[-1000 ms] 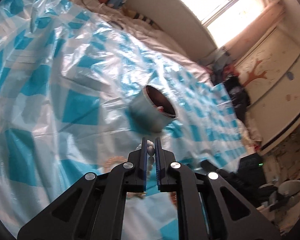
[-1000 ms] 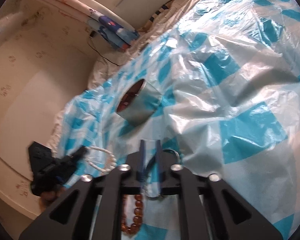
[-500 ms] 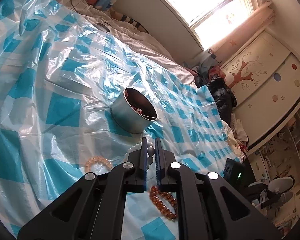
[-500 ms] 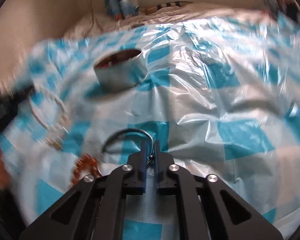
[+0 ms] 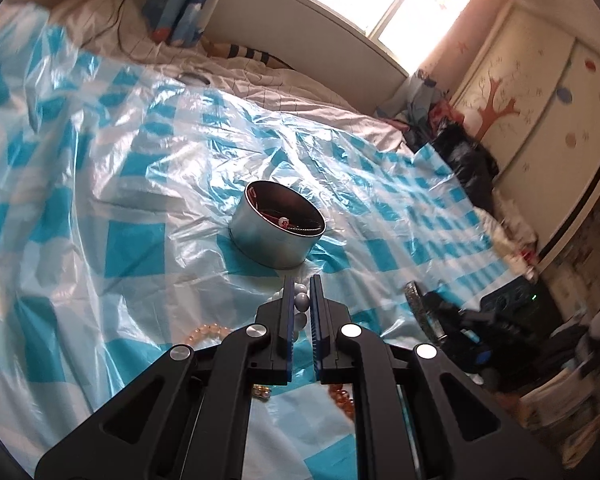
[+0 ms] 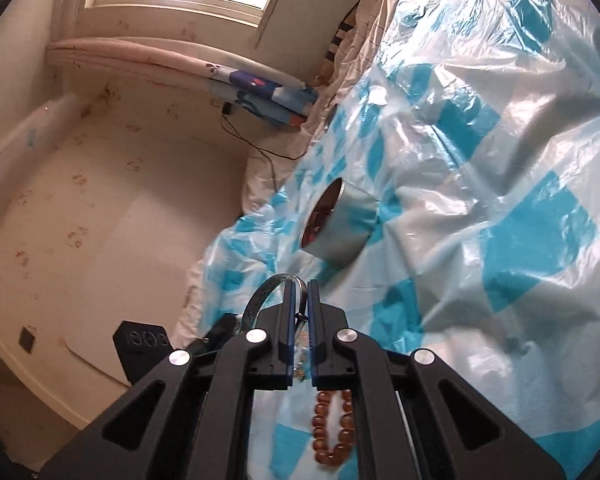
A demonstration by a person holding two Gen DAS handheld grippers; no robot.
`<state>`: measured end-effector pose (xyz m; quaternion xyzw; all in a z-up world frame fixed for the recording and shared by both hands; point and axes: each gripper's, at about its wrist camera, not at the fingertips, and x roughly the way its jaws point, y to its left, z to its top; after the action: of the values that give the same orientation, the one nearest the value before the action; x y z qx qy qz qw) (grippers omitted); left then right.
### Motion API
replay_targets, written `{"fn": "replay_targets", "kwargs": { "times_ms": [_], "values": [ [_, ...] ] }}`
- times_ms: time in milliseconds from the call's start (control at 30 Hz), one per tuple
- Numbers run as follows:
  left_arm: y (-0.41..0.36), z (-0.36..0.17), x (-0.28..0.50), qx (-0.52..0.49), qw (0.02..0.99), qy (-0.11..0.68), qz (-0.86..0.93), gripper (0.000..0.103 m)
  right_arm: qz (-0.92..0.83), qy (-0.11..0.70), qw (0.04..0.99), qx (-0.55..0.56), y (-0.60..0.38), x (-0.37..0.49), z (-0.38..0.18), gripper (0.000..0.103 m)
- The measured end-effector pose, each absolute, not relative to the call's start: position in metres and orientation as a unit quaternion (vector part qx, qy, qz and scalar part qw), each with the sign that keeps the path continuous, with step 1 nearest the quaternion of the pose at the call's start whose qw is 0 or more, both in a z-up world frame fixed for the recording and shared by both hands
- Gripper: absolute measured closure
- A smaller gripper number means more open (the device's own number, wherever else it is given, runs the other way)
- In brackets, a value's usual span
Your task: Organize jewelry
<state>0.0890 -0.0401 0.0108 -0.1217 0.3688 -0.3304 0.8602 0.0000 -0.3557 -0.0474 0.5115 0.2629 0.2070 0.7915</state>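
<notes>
A round metal tin [image 5: 278,236] stands on the blue-and-white plastic sheet [image 5: 132,240] with red pieces inside. Just short of it, my left gripper [image 5: 302,284] is shut on a white bead bracelet [image 5: 301,301] that hangs from its pads. My right gripper [image 6: 299,286] is shut on a dark glittery bangle [image 6: 260,300], held above the sheet and short of the tin [image 6: 340,226]. That bangle [image 5: 418,312] also shows at the right of the left wrist view. An amber bead bracelet [image 6: 334,428] and a pale orange bead bracelet [image 5: 208,330] lie on the sheet.
The sheet covers a bed with a white quilt [image 5: 300,88] at its far side. Folded blue bedding [image 6: 268,96] and a black cable [image 6: 268,156] lie near the wall. A wardrobe [image 5: 540,92] and floor clutter [image 5: 520,320] stand past the bed's right edge.
My right gripper closed on the dark bangle and lifted it off the sheet. My left gripper rose and rolled, still holding the white bracelet.
</notes>
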Motion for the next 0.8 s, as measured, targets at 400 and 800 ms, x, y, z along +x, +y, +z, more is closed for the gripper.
{"fn": "replay_targets", "kwargs": {
  "times_ms": [400, 800],
  "values": [
    [-0.055, 0.024, 0.079, -0.053, 0.883, 0.341, -0.317, 0.097, 0.191, 0.29, 0.811, 0.472, -0.345, 0.003, -0.036, 0.093],
    [-0.054, 0.021, 0.08, -0.064, 0.879, 0.347, -0.32, 0.097, 0.123, 0.43, 0.879, 0.165, -0.249, 0.035, -0.032, 0.028]
  ]
}}
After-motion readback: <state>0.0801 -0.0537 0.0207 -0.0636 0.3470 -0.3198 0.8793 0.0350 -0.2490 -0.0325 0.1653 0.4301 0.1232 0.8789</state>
